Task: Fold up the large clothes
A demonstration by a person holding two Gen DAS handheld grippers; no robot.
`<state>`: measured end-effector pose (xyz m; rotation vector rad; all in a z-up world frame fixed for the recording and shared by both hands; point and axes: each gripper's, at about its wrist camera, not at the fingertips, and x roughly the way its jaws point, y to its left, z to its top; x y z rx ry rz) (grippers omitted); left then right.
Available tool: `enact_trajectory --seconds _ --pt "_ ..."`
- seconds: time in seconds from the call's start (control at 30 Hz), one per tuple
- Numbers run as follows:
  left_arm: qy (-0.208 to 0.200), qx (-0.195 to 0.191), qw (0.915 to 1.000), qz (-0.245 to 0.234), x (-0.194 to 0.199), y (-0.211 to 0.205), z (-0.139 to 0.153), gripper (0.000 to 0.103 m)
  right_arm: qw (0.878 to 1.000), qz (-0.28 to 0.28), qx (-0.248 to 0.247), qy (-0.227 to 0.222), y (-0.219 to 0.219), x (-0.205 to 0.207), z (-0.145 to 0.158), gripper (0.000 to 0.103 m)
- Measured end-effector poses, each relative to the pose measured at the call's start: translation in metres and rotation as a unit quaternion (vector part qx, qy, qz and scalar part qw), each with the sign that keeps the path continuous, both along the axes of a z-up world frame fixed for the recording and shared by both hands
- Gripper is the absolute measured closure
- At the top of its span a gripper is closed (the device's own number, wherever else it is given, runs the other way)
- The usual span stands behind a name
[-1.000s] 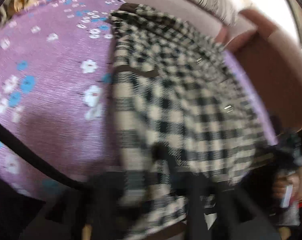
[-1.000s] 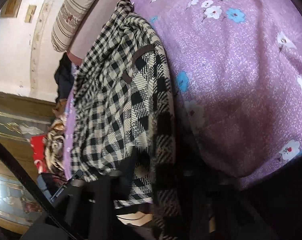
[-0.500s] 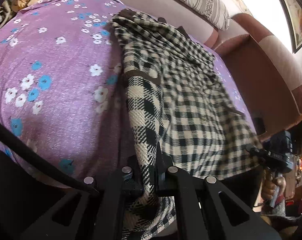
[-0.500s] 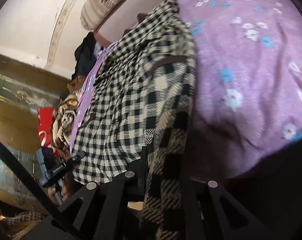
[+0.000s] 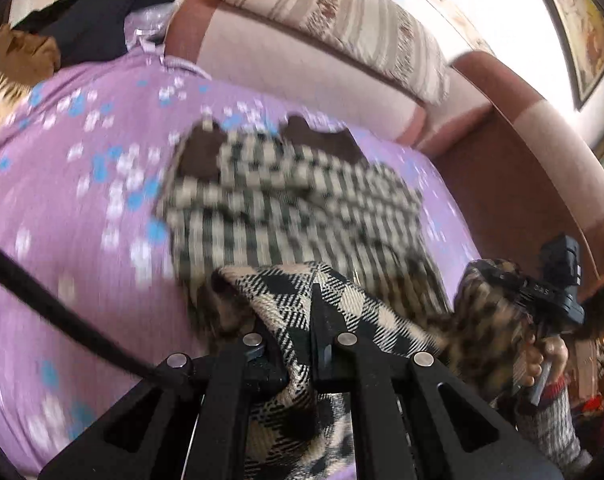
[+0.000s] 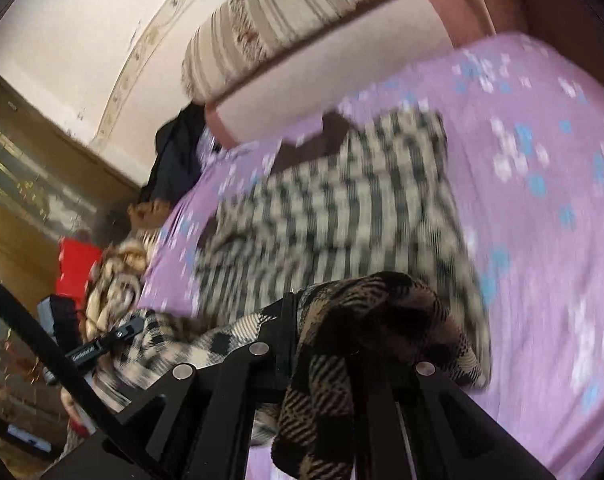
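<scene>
Judging by its drape, the checked garment [image 5: 286, 208] is a soft, fairly thick woven piece: limp, liable to sag and bunch between two holds, not slippery, not fragile. It lies spread on the purple floral bedspread [image 5: 62, 208], brown collar trim towards the headboard [image 5: 302, 64], with its near hem raised off the bed. Best hold, in my judgement, is at the two hem corners, taken well inside the edge so the weave does not pull free.

Left side: the left hand-held gripper [image 5: 298, 344] has its jaws drawn together and clamped on a gathered fold of the near hem; cloth wraps over the fingers and hangs below them.

Right side: the right hand-held gripper [image 6: 334, 344] is likewise closed tight on the opposite hem corner, which bunches thickly over the jaws and trails beneath. In the left view it appears at the far right, the person's hand [image 5: 542, 360] around its handle.

Both views are motion-blurred; finer detail of the far half cannot be confirmed.
</scene>
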<state>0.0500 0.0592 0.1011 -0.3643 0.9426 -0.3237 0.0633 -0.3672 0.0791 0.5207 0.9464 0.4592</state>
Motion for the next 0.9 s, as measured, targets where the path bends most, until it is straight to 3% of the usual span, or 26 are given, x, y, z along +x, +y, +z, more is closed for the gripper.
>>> enact_trajectory --seconds 0.17,0.37,0.5,0.57,0.63,0.67,0.7,0.73,0.8,0.83,0.9 --pt "0.001 -0.001 0.9984 0.056 0.085 0.016 -0.011 0.096 0.998 -0.054 0.002 -0.012 -0.005 0.075 -0.008 0.096" --pt "0.051 -0.019 0.9946 0.088 0.148 0.034 -0.061 0.095 0.995 -0.093 -0.029 0.022 -0.015 0.135 -0.054 0.093" --pt "0.041 -0.037 0.9964 0.065 0.158 0.04 -0.067 0.095 0.994 -0.099 0.013 0.043 -0.03 0.151 -0.067 0.091" --pt "0.031 -0.064 0.9959 0.056 0.162 0.045 -0.064 0.093 0.992 -0.109 0.049 0.041 -0.041 0.159 -0.068 0.081" --pt "0.012 -0.103 0.9924 0.067 0.165 0.057 -0.057 0.082 0.987 -0.135 0.082 0.03 -0.055 0.164 -0.068 0.046" --pt "0.005 -0.124 0.9891 0.08 0.166 0.064 -0.054 0.077 0.983 -0.159 0.093 0.019 -0.065 0.166 -0.067 0.039" --pt "0.0 -0.154 0.9835 0.094 0.166 0.072 -0.052 0.067 0.98 -0.175 0.094 0.012 -0.071 0.167 -0.066 0.036" --pt "-0.009 -0.189 0.9748 0.119 0.165 0.083 -0.051 0.048 0.978 -0.186 0.093 0.009 -0.075 0.169 -0.066 0.036" --pt "-0.024 -0.212 0.9607 0.177 0.162 0.1 -0.049 0.028 0.975 -0.202 0.087 0.008 -0.082 0.173 -0.067 0.036" --pt "-0.026 -0.206 0.9578 0.198 0.161 0.106 -0.048 0.028 0.975 -0.208 0.082 0.008 -0.084 0.173 -0.067 0.036" --pt "-0.022 -0.189 0.9598 0.206 0.165 0.11 -0.047 0.028 0.975 -0.207 0.076 0.004 -0.082 0.174 -0.063 0.036"
